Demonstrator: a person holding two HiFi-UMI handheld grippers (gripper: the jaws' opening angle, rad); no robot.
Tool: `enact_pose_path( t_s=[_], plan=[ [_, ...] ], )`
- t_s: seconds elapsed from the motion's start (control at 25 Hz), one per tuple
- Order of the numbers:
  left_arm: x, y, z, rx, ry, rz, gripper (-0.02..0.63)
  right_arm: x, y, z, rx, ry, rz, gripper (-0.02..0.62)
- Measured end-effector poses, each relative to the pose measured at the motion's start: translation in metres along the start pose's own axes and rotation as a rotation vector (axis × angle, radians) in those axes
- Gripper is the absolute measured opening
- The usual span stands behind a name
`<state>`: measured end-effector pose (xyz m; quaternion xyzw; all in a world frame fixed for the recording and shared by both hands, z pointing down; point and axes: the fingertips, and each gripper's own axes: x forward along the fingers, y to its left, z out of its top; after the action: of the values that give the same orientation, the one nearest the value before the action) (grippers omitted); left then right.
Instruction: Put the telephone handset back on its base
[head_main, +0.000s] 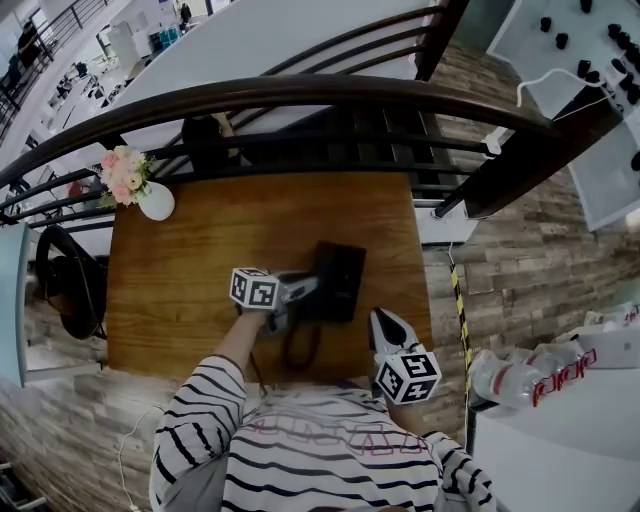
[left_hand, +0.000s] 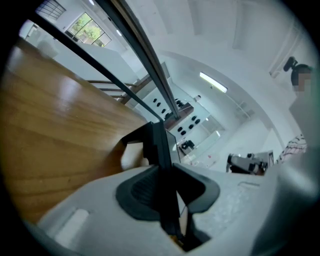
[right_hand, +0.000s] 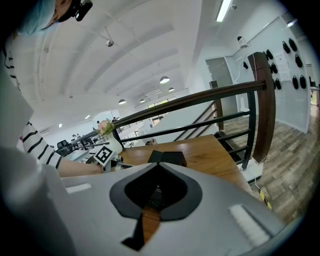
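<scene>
A black telephone base (head_main: 345, 272) sits on the wooden table (head_main: 190, 270), right of its middle. My left gripper (head_main: 305, 290) reaches in from the left to the base's left side. In the left gripper view a thin black part, the handset (left_hand: 157, 145) seen edge-on, runs between the pads, and the left gripper (left_hand: 170, 197) is shut on it. A dark cord (head_main: 300, 348) loops toward the table's near edge. My right gripper (head_main: 384, 322) hovers near the front right corner, shut with nothing in it. From the right gripper (right_hand: 156, 196) the base (right_hand: 167, 158) lies ahead.
A white vase of pink flowers (head_main: 150, 195) stands at the table's far left corner. A dark railing (head_main: 300, 95) runs just behind the table. An office chair (head_main: 65, 280) is to the left, and plastic bottles (head_main: 520, 378) lie on a white surface to the right.
</scene>
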<state>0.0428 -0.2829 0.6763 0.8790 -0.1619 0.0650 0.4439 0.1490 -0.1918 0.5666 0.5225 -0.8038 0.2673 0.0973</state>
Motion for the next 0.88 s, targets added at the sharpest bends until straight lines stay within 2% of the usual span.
enact_pose_path(
  t_s=[0.2, 0.64, 0.88],
  plan=[
    [0.001, -0.001, 0.001, -0.072, -0.028, -0.054, 0.075, 0.000, -0.001, -0.001, 0.000, 0.004, -0.003, 0.000],
    [0.005, 0.005, 0.003, -0.152, -0.071, -0.164, 0.071, 0.005, -0.002, 0.000, 0.004, 0.009, -0.008, 0.000],
    [0.007, 0.009, 0.005, -0.179, -0.063, -0.168, 0.077, 0.008, -0.002, 0.002, 0.006, 0.011, -0.014, 0.000]
  ],
)
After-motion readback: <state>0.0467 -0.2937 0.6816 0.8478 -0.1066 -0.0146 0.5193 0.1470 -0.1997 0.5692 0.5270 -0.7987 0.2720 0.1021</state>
